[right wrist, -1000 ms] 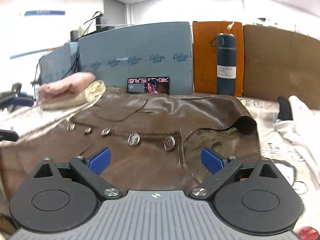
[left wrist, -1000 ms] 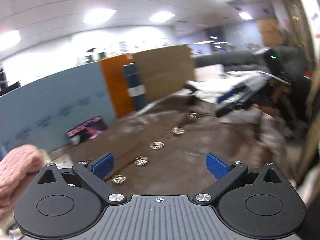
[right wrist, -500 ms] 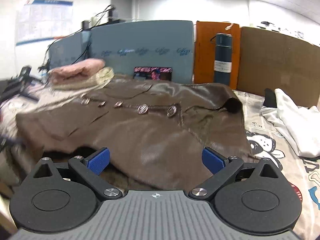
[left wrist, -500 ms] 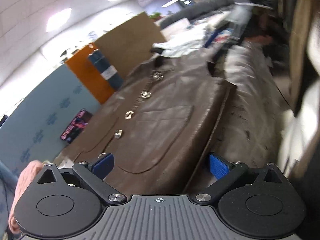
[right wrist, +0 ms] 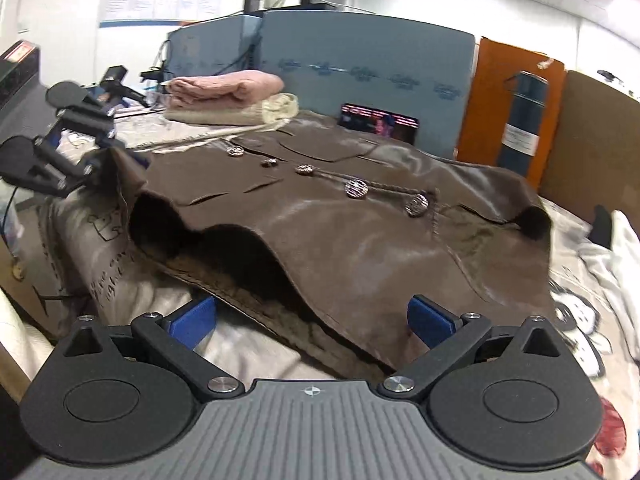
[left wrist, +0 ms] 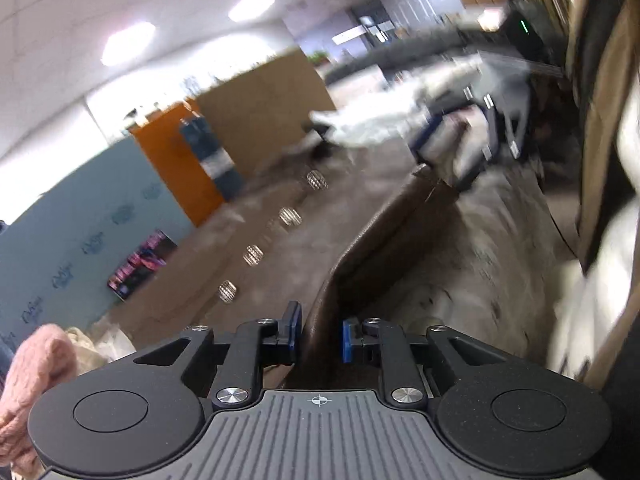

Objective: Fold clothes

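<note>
1. The brown coat (right wrist: 360,240) lies flat on the printed sheet (right wrist: 580,312) in front of you. Its near edge is lifted a little, and you can see the fuzzy lining (right wrist: 248,280) under it.
2. There is bare sheet on the near left and on the right of the coat. A white cloth (right wrist: 616,252) lies at the far right edge, apart from the coat.
3. Far left, a pink sweater (right wrist: 224,84) sits folded on a cream one (right wrist: 240,112), just past the coat's far corner. At the back stand a blue board (right wrist: 360,64), an orange board (right wrist: 492,100) and a bottle (right wrist: 520,120). A phone (right wrist: 378,122) leans on the blue board.
4. Half a second ago your left gripper (left wrist: 318,338) was wide open over the coat. Now its blue pads (left wrist: 294,328) are squeezed close, with a fold of the coat's edge between them.
5. In the right view, you can see that gripper at the far left, pinching the coat's left corner and pulling it up.
6. Your right gripper (right wrist: 312,320) has moved in lower than before, right at the near edge of the coat. Its jaws are spread wide. The right pad (right wrist: 430,318) is just beside the hem; it holds nothing.
7. The left view is blurry on the far side.
</note>
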The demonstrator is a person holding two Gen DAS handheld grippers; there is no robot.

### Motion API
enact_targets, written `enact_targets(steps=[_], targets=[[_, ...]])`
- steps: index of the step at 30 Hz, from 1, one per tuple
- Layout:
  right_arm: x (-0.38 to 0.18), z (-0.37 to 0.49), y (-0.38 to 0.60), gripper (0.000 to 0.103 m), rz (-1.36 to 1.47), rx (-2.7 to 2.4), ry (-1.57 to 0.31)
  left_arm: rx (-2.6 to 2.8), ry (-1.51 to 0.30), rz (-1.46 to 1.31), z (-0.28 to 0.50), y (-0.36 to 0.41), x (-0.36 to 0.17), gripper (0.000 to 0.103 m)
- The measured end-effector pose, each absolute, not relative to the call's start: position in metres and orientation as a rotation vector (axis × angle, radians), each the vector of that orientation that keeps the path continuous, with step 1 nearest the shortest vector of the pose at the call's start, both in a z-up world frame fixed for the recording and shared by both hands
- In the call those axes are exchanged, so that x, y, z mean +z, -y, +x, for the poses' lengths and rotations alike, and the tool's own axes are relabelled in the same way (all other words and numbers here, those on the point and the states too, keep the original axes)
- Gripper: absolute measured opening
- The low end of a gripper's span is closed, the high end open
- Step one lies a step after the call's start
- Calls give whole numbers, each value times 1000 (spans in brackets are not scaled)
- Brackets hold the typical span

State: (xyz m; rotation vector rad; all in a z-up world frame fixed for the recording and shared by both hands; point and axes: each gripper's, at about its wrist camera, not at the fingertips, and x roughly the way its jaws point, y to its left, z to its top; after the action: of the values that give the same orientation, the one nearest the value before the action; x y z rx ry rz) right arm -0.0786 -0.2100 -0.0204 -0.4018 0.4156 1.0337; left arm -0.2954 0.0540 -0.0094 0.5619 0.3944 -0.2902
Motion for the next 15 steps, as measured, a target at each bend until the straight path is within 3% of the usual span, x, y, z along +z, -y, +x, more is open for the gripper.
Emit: enact_targets(steps=[6,10,12,14,15], targets=[[-16,-63,210,103,-452,913,-409,-215,-342,470,-296,-75,4,18],[-17,-55,226,98,-513,781,-375,-221,-398,492,-294,-75,-3,26],[-17,-55,234,90,-526,744,-348,-211,-432,527,-294,-75,-11,36],[-19,-60,239,81,-543,766,-310,-152,-465,575,-296,-77,-20,57],[-20,-63,241,74,-560,780,-292,-127,-471,585,-297,-80,-24,58]])
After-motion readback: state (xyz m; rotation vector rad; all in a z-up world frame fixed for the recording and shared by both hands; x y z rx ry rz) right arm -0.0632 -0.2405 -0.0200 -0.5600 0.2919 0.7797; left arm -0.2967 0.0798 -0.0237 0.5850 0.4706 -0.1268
